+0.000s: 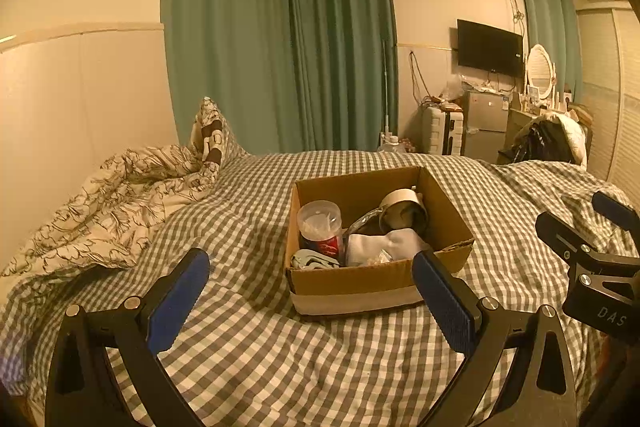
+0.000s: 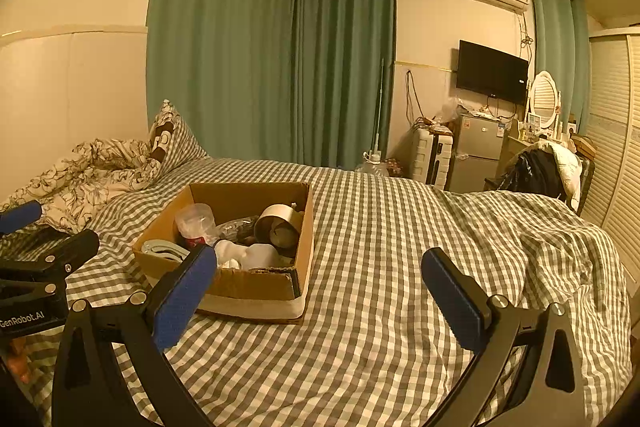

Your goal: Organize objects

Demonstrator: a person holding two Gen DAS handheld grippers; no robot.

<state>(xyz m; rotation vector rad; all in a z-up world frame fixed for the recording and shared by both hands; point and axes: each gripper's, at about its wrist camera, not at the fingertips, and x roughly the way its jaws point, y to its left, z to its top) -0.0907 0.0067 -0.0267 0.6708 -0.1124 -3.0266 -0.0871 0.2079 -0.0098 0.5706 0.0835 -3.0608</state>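
Observation:
An open cardboard box (image 1: 356, 281) (image 2: 256, 287) sits on the checked bed. It holds a clear-lidded jar with a red label (image 1: 320, 225) (image 2: 196, 223), a tape roll (image 1: 402, 213) (image 2: 278, 225), a white cloth (image 1: 384, 245) (image 2: 250, 255) and a grey item (image 1: 312, 261) (image 2: 162, 249). My left gripper (image 1: 312, 297) is open and empty, just before the box's near wall. My right gripper (image 2: 320, 291) is open and empty, to the right of the box; it also shows in the left wrist view (image 1: 588, 223).
A crumpled floral duvet (image 1: 112, 203) and a pillow (image 1: 210, 131) lie at the left of the bed (image 2: 400, 247). Green curtains (image 1: 280, 39), a suitcase (image 1: 440, 133), a small fridge (image 1: 482, 125) and a chair with clothes (image 1: 548, 141) stand beyond it.

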